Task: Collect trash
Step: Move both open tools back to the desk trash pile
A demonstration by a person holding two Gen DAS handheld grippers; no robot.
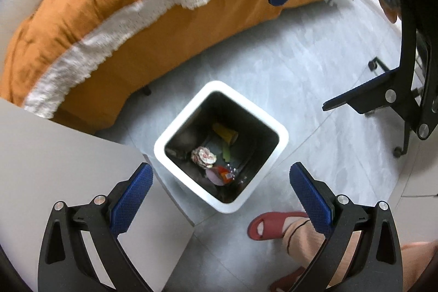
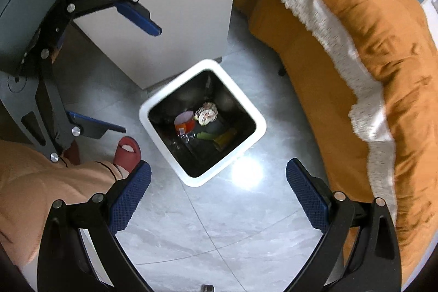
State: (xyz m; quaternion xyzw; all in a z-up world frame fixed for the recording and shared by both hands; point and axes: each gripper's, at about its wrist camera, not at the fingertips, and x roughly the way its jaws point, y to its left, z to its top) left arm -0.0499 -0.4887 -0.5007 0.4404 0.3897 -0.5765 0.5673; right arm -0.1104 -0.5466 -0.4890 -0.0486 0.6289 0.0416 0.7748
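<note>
A white square trash bin [image 1: 282,133] with a black inside stands on the grey floor; it also shows in the right wrist view [image 2: 260,125]. In it lie a crumpled paper ball [image 1: 203,157] [image 2: 206,113], an orange cup [image 1: 220,175] [image 2: 184,123], a yellow wrapper [image 1: 225,132] [image 2: 225,139] and a green scrap [image 1: 226,152]. My left gripper [image 1: 220,196] is open and empty above the bin. My right gripper [image 2: 217,192] is open and empty above it too. Each gripper shows in the other's view: the right one [image 1: 309,45], the left one [image 2: 137,73].
A bed with an orange cover and white lace trim [image 1: 109,18] [image 2: 356,45] runs beside the bin. A white cabinet [image 1: 68,160] [image 2: 178,4] stands next to it. The person's foot in a red slipper [image 1: 269,226] [image 2: 127,152] is close by. Chair casters [image 1: 398,152] stand at the right.
</note>
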